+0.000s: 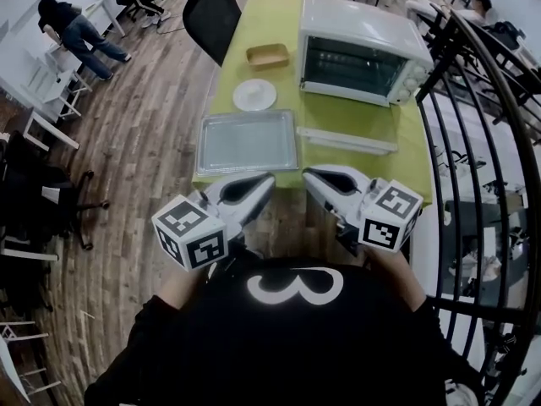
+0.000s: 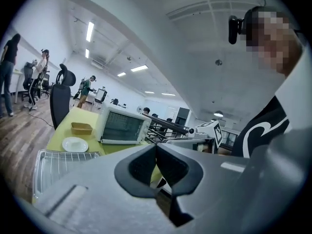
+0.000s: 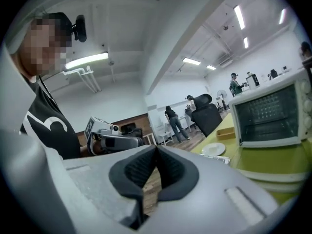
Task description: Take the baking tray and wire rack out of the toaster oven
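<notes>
Hovering close in front of the person's chest, the left tongs [image 1: 267, 181] and the right tongs [image 1: 309, 176] are both clenched with nothing between their dark pads. Their tips angle toward each other, well clear of the yellow-green tabletop [image 1: 275, 24].

Just ahead of the left tongs, at the near edge of that tabletop, lies the silvery rectangular metal baking tray [image 1: 247, 142]. The left gripper view shows thin parallel bars across it, which I read as the wire rack [image 2: 61, 167] resting on the tray, though the exact nesting is hard to tell.

Ahead of the right tongs, the glass oven door [image 1: 348, 132] lies folded down flat. Behind it stands the white boxy toaster oven [image 1: 359, 53], its cavity dark. Beyond the tray sit a round white plate [image 1: 254, 94] and, farther off, a small tan rectangular dish [image 1: 267, 55].

Judging from this, the removal looks finished, with both pieces out of the oven. The only step left, if any, would be for the right tongs to reach forward, catch the door's front edge and swing it up shut without nudging the tray beside it.
</notes>
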Demonstrator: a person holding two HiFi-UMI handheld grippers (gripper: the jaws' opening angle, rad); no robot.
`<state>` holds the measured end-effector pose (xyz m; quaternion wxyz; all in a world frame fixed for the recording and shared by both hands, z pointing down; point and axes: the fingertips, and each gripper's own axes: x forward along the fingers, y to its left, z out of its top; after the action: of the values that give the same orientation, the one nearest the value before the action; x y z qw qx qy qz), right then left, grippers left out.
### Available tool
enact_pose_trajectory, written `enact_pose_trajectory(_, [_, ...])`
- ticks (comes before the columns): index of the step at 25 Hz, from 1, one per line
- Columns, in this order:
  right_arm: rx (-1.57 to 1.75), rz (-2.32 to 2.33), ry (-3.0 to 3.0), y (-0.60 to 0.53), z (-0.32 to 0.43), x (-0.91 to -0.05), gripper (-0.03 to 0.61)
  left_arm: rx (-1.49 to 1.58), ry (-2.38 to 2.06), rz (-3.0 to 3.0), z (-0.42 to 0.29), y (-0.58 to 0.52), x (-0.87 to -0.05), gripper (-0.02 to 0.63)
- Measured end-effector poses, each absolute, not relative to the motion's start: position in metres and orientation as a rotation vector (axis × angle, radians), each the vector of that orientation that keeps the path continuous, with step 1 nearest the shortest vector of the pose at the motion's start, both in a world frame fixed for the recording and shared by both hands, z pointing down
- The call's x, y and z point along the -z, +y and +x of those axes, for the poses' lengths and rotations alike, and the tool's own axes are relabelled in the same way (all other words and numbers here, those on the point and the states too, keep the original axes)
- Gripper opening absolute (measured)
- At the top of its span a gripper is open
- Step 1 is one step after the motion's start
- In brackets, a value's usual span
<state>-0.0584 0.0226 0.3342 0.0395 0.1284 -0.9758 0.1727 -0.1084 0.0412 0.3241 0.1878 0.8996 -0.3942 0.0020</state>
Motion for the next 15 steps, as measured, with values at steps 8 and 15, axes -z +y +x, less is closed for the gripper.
enact_pose_trajectory(8, [-0.353, 0.429, -3.015, 0.032, -0.047, -0.319, 0.002, -0.036, -1.141, 2.568, -0.094, 0.044, -0.315, 0.011])
enact_pose_trajectory(15, [-0.345, 0.414, -3.055, 0.040, -0.047, -0.309, 0.002, -0.032, -1.138, 2.594, -0.093, 0.049, -0.309, 0.011])
